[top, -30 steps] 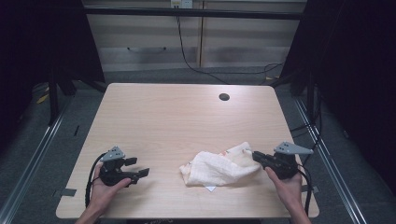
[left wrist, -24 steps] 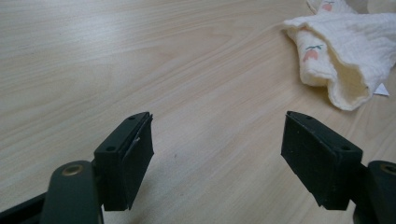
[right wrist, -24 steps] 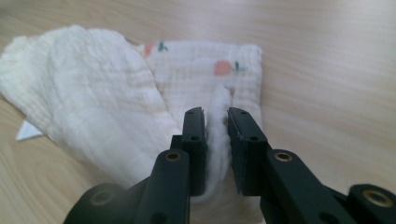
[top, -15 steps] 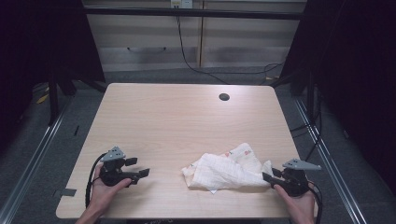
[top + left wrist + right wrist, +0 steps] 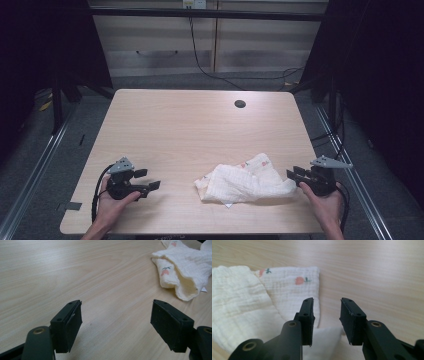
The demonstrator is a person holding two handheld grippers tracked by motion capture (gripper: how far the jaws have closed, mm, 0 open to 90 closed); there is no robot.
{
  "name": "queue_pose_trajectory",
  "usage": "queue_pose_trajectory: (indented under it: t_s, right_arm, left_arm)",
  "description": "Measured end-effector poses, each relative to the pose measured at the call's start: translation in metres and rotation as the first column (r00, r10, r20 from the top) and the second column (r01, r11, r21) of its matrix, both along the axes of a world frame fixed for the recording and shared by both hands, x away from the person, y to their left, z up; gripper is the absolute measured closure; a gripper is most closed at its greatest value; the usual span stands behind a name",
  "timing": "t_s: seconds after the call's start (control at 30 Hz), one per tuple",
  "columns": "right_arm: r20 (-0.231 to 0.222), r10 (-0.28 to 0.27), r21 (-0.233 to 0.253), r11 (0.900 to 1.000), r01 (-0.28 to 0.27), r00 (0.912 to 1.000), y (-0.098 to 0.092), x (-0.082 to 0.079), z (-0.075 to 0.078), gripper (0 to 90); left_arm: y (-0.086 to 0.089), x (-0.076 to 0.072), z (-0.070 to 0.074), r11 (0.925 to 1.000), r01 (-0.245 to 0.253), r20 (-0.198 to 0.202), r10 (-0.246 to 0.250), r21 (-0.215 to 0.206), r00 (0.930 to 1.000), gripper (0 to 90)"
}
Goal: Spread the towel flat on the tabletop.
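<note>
A crumpled cream muslin cloth [image 5: 245,182] with small red fruit prints lies on the wooden table [image 5: 200,130], near the front right. My right gripper [image 5: 296,175] sits at the cloth's right end. In the right gripper view the right gripper [image 5: 327,315] is open by a narrow gap, and the cloth [image 5: 242,305] lies under and left of its jaws. My left gripper [image 5: 150,181] rests at the front left, well apart from the cloth. In the left gripper view the left gripper [image 5: 116,322] stands wide open over bare wood, with the cloth [image 5: 182,270] at the upper right.
A round cable hole [image 5: 240,104] sits in the table's far right part. Metal frame rails [image 5: 40,160] run along both sides below the table. Cabinets and hanging cables stand behind the far edge.
The right gripper has drawn back toward the table's front right, and the cloth's right end has shifted and flattened with it. The left gripper has stayed put.
</note>
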State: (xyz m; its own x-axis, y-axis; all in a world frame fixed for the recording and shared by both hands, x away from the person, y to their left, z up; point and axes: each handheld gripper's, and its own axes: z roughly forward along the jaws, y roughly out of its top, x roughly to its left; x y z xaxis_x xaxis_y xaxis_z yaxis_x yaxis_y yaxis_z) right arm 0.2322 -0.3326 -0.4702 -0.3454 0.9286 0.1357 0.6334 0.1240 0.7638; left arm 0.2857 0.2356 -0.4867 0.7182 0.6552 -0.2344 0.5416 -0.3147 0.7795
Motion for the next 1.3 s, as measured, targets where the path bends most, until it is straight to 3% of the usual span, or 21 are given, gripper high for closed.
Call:
queue_pose_trajectory:
  t_s: [0.23,0.3,0.37,0.4,0.47,0.57,0.73,0.9,1.13,1.3]
  right_arm:
    - [-0.06,-0.007,0.081,0.997,0.012,0.9981,-0.013,-0.007,-0.01,56.9]
    - [-0.076,0.025,0.109,0.994,-0.016,0.9968,-0.012,-0.008,-0.014,68.6]
    - [-0.062,0.08,0.092,0.993,-0.074,0.9949,-0.005,-0.011,-0.014,85.5]
    - [-0.047,0.094,0.096,0.991,-0.089,0.9945,-0.002,-0.012,-0.012,86.8]
    - [-0.043,0.111,0.098,0.99,-0.106,0.9929,0.002,-0.012,-0.011,87.3]
    - [-0.06,0.175,0.075,0.983,-0.17,0.9828,0.024,-0.011,-0.016,87.7]
    - [-0.067,0.218,0.051,0.975,-0.215,0.9736,0.045,-0.005,-0.021,87.7]
    - [-0.083,0.243,0.058,0.969,-0.238,0.9665,0.056,0.009,-0.027,87.7]
    - [-0.091,0.294,0.056,0.955,-0.29,0.9514,0.08,0.017,-0.031,87.8]
    - [-0.097,0.336,0.059,0.941,-0.332,0.9367,0.097,0.021,-0.031,87.8]
  left_arm:
    - [-0.002,-0.001,0.0,1.0,0.008,0.004,-0.008,0.001,1.0,24.8]
    - [-0.002,0.0,0.001,1.0,0.009,0.003,-0.009,0.001,1.0,24.8]
    - [-0.002,0.0,0.001,0.9999,0.011,0.002,-0.011,0.004,0.9999,24.8]
    - [-0.003,0.0,0.001,1.0,0.009,0.002,-0.009,0.003,1.0,24.8]
    - [-0.003,-0.001,0.001,0.9999,0.014,0.003,-0.014,0.001,0.9999,24.8]
    - [-0.004,-0.001,0.001,0.9999,0.015,0.002,-0.015,-0.001,0.9999,24.8]
    - [-0.005,-0.001,0.001,0.9997,0.025,0.0,-0.025,-0.002,0.9997,25.4]
    - [-0.01,-0.001,0.002,0.9958,0.046,-0.045,-0.05,-0.078,0.9977,27.2]
    - [-0.017,-0.001,0.006,0.9967,0.064,-0.016,-0.065,-0.05,0.9978,27.6]
    - [-0.025,0.008,0.019,0.997,0.07,0.0,-0.07,-0.033,0.9975,26.7]
